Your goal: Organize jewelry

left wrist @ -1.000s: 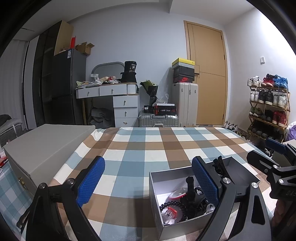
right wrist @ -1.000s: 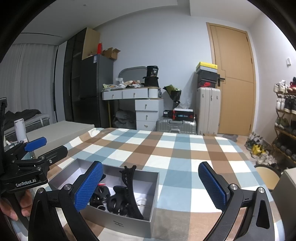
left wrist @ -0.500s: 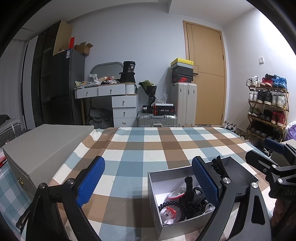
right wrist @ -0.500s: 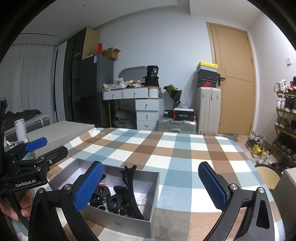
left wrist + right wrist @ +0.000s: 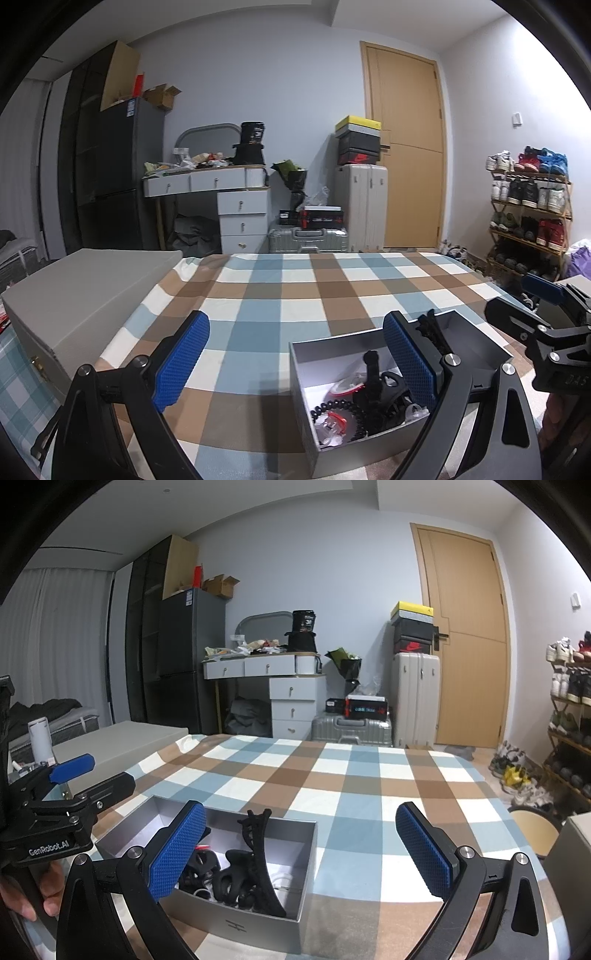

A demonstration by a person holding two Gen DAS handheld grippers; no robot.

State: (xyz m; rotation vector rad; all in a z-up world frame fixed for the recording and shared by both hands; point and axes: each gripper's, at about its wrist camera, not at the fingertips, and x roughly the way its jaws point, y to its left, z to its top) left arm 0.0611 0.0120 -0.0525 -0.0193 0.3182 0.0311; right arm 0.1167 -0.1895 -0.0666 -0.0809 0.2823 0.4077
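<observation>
A small open grey box sits near the front edge of a checked tablecloth. It holds black hair claws, a black beaded bracelet and small red-and-clear pieces. My left gripper is open and empty, above the cloth with its right finger over the box's left part. My right gripper is open and empty, with its left finger over the box. Each gripper shows at the edge of the other's view.
A large closed grey case lies on the left of the table. The checked cloth stretches to the far edge. Beyond it stand a dresser, suitcases, a door and a shoe rack.
The left wrist view has shifted slightly, so the box sits a touch further left in it. The right gripper and box contents have not moved.
</observation>
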